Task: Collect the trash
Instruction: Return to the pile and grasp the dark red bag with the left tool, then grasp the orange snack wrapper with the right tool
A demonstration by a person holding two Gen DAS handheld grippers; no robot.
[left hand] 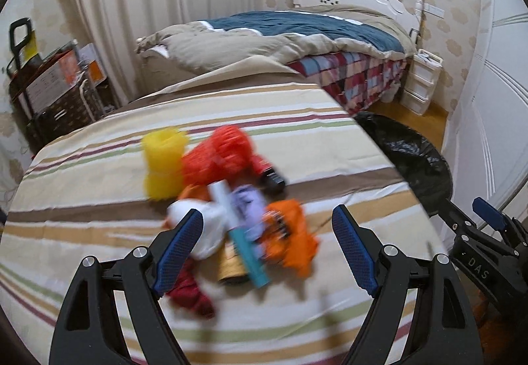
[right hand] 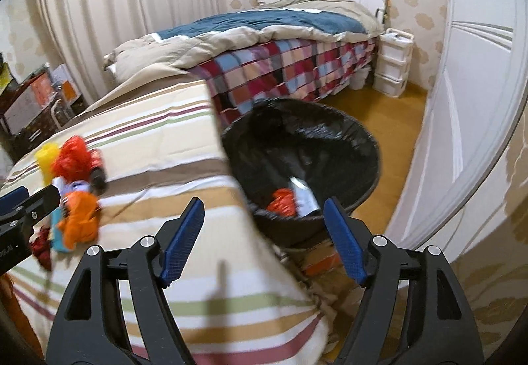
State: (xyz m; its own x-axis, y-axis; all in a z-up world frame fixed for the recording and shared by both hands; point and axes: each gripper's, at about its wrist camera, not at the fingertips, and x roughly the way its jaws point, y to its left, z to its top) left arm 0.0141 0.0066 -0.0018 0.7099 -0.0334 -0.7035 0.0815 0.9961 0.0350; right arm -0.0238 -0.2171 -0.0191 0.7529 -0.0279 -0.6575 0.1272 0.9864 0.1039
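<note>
Left gripper wide, empty, trash pile just ahead between its jaws. Right gripper wide, empty, bin ahead. Best: drop left, pinch one piece, not the sheet.

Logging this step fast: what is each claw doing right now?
Left claw: open, holding nothing, over the trash pile.
Right claw: open, empty.

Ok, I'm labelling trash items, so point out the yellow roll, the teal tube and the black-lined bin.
yellow roll point(left hand: 163, 163), left wrist view, on its side wall.
teal tube point(left hand: 246, 249), left wrist view, on its lower teal half.
black-lined bin point(right hand: 343, 130), right wrist view, on the far rim of the liner.
</note>
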